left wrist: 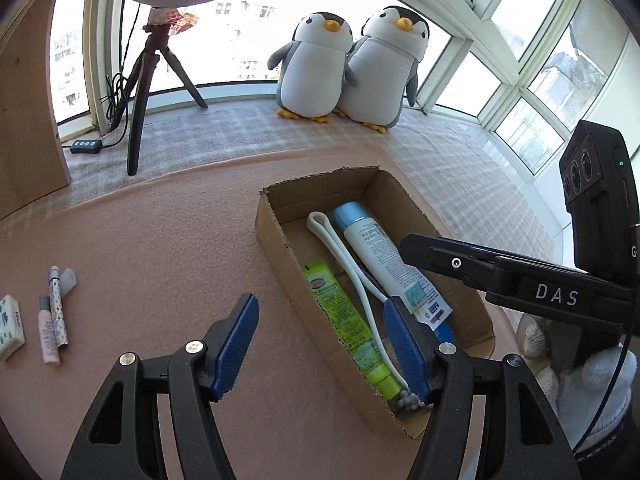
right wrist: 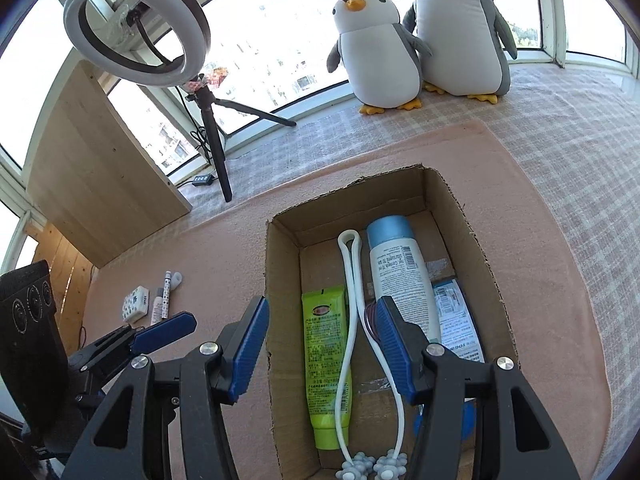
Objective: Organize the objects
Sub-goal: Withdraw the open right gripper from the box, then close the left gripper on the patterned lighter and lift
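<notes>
An open cardboard box [left wrist: 276, 236] [right wrist: 267, 280] lies on the pink mat. Inside it are a green tube [left wrist: 340, 312] [right wrist: 324, 360], a white looped roller [left wrist: 352, 264] [right wrist: 352, 312], a white bottle with a blue cap [left wrist: 380, 248] [right wrist: 400, 272] and a blue-and-white tube [left wrist: 432, 312] [right wrist: 456, 320]. My left gripper [left wrist: 322, 344] [right wrist: 152, 336] is open and holds nothing, at the box's near left side. My right gripper [right wrist: 320, 350] [left wrist: 416, 252] is open and holds nothing above the box, one finger outside its left wall. On the mat to the left lie a patterned pen [left wrist: 58, 308] [right wrist: 166, 294], a small tube [left wrist: 48, 332] [right wrist: 157, 300], a small white packet [left wrist: 10, 324] [right wrist: 136, 304] and a clear cap [left wrist: 68, 280] [right wrist: 177, 279].
Two plush penguins [left wrist: 344, 72] [right wrist: 420, 40] sit on the checked cloth by the window. A ring light on a tripod [right wrist: 136, 28] [left wrist: 148, 76] stands at the back left, beside a wooden board [right wrist: 96, 168] [left wrist: 24, 120]. A white-gloved hand [left wrist: 592, 380] holds the right gripper.
</notes>
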### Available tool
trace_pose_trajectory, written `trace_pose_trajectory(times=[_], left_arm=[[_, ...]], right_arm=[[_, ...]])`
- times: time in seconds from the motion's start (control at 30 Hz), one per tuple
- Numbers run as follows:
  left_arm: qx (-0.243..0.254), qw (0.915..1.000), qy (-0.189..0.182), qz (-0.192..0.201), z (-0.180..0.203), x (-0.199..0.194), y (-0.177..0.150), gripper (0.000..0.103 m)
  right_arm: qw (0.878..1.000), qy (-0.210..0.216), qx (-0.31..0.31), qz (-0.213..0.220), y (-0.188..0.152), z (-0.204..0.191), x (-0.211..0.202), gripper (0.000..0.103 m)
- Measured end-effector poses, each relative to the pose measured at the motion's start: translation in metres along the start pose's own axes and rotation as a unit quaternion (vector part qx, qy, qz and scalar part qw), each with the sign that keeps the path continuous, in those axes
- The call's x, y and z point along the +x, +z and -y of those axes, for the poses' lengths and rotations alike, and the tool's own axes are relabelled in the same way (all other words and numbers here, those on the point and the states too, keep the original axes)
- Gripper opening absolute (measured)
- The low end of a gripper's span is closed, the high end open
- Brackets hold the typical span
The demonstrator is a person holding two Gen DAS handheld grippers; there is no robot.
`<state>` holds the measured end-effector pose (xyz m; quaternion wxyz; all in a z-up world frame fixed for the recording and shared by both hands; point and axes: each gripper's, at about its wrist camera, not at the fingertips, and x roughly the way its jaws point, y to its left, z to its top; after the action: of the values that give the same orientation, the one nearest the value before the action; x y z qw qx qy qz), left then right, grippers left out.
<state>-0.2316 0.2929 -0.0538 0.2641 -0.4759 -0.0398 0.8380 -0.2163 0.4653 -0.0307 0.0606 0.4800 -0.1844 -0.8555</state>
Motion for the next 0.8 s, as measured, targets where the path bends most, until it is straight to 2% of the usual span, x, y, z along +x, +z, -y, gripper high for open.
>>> trace_pose_trajectory(times=[0.13, 0.27, 0.37, 0.5, 0.57, 0.73, 0.8], left_arm=[[-0.028, 0.9995, 0.015, 0.006, -0.042, -0.022, 0.004, 0.069], [-0.055, 0.9971, 0.052, 0.011, -0.089, -0.039, 0.011, 0.068], [-0.090, 0.9941, 0.061, 0.003, -0.133, -0.041, 0.019, 0.068], [-0.116, 0.9887, 0.094, -0.012, -0.185, -0.036, 0.031, 0.067], [-0.134, 0.9858, 0.098, -0.022, -0.209, -0.028, 0.036, 0.064], [-0.174, 0.9771, 0.114, -0.043, -0.255, -0.002, 0.044, 0.047], [-0.185, 0.9743, 0.118, -0.052, -0.268, 0.010, 0.045, 0.045]], right_arm=[[1.000, 0.008, -0.016, -0.005, -0.004, -0.028, 0.004, 0.052], [0.999, 0.015, -0.033, -0.009, -0.008, -0.053, 0.006, 0.052], [0.999, 0.017, -0.046, -0.014, -0.014, -0.070, 0.008, 0.052], [0.998, 0.019, -0.054, -0.019, -0.025, -0.083, 0.009, 0.052], [0.998, 0.022, -0.052, -0.027, -0.033, -0.087, 0.011, 0.051], [0.998, 0.022, -0.046, -0.047, -0.055, -0.087, 0.016, 0.051], [0.998, 0.019, -0.038, -0.054, -0.063, -0.082, 0.018, 0.051]])
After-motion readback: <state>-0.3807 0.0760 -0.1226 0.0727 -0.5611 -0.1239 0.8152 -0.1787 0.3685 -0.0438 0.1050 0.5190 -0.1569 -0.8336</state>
